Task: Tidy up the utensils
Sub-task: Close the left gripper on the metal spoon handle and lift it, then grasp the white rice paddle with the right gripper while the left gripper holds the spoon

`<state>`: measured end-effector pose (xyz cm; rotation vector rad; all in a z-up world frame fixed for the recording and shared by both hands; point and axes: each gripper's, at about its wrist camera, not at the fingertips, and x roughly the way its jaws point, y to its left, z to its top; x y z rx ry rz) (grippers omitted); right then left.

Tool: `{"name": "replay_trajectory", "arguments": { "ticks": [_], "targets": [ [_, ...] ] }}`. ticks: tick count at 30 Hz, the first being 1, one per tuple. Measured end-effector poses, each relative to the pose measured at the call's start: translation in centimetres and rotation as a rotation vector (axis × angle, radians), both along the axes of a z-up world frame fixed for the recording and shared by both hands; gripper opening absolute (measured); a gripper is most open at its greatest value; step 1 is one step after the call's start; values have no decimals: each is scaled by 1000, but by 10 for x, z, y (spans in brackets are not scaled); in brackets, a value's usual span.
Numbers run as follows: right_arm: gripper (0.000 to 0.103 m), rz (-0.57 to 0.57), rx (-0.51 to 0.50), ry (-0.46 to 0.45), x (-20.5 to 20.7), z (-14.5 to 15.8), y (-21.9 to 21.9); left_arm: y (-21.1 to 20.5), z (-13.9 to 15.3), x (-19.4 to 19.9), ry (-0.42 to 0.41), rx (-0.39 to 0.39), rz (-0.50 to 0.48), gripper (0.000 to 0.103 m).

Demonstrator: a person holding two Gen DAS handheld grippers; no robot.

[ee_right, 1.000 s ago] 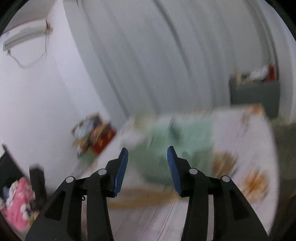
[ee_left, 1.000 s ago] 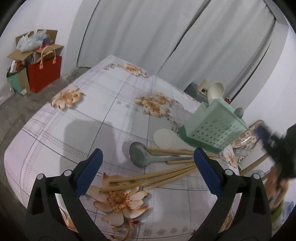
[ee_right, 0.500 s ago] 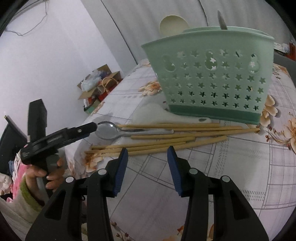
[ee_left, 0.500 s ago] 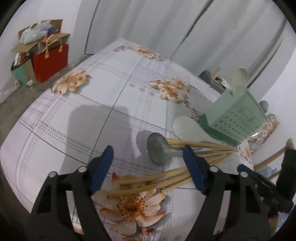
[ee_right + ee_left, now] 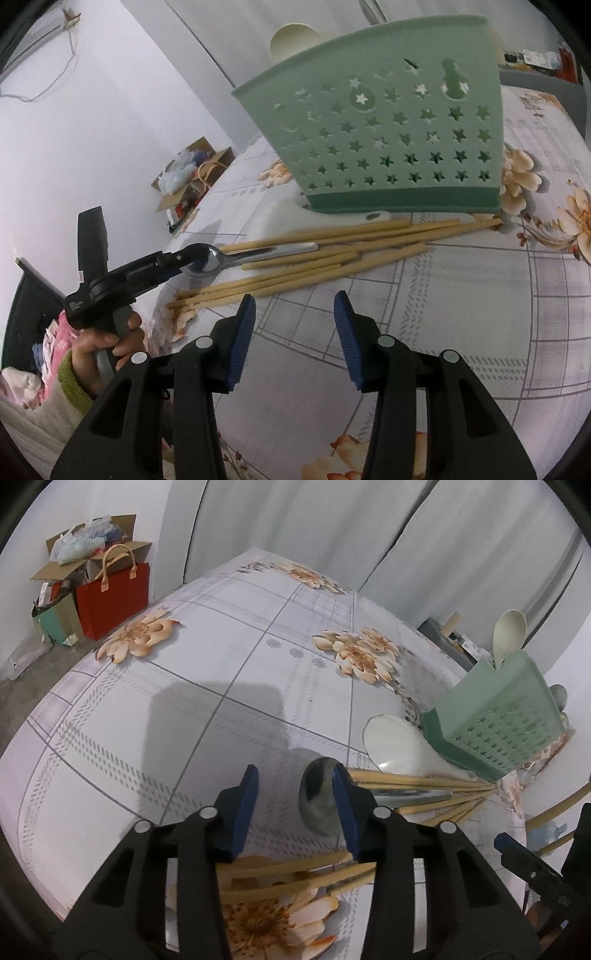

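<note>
A green star-holed utensil basket [image 5: 388,144] stands on the flowered table; it also shows in the left wrist view [image 5: 495,716] with a white spoon [image 5: 509,631] standing in it. Several wooden chopsticks [image 5: 332,251] and a metal spoon [image 5: 236,258] lie in front of it. A white rice paddle [image 5: 399,742] lies beside the basket. My left gripper [image 5: 295,808] is open, with its right finger over the metal spoon's bowl [image 5: 317,801]. My right gripper [image 5: 293,339] is open and empty, just short of the chopsticks.
A red bag [image 5: 110,598] and cardboard boxes [image 5: 74,565] sit on the floor past the table's far left edge. Grey curtains [image 5: 295,524] hang behind. The table's near edge lies under the left gripper.
My left gripper has moved forward to the spoon's bowl and its jaws have narrowed. My right gripper swung down toward the table and now faces the chopsticks and basket.
</note>
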<state>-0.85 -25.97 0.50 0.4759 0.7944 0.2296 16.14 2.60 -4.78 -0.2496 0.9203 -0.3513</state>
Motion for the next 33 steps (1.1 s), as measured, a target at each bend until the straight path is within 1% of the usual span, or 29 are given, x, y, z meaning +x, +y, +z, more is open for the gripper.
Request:
{"name": "replay_trajectory", "arguments": {
  "ticks": [3,5,6,7,12,16,19,22,28,31,33],
  "targets": [
    [44,-3,12,4,-6,-1,-6,-4,-1,-3,-17,18,10,28],
    [44,-3,14,9,-6,-4,-7,-7,-1,-5,-24,49,13,23],
    [44,-4,17,15,-5,-5,-9,-9,0,-5,-26,54,11,18],
    [44,-5,22,21,-4,-6,-10,-9,0,-5,-27,54,10,16],
    [44,-21,32,20,0,-6,-13,-7,7,-11,-39,23,-3,10],
    [44,-41,13,5,-4,-2,-19,-3,18,-21,-63,-5,-32,6],
    [44,-46,-10,-1,-6,3,-21,2,28,-28,-82,-43,-56,3],
    [44,-28,-40,-13,-1,13,-21,10,37,-34,-99,-91,-62,1],
    [44,38,-106,-44,30,35,-5,28,58,-36,-157,-161,-46,1],
    [44,81,-159,-58,49,42,11,38,66,-36,-185,-177,-16,1],
    [44,113,-226,-64,63,44,27,45,70,-36,-207,-188,10,1]
  ]
}}
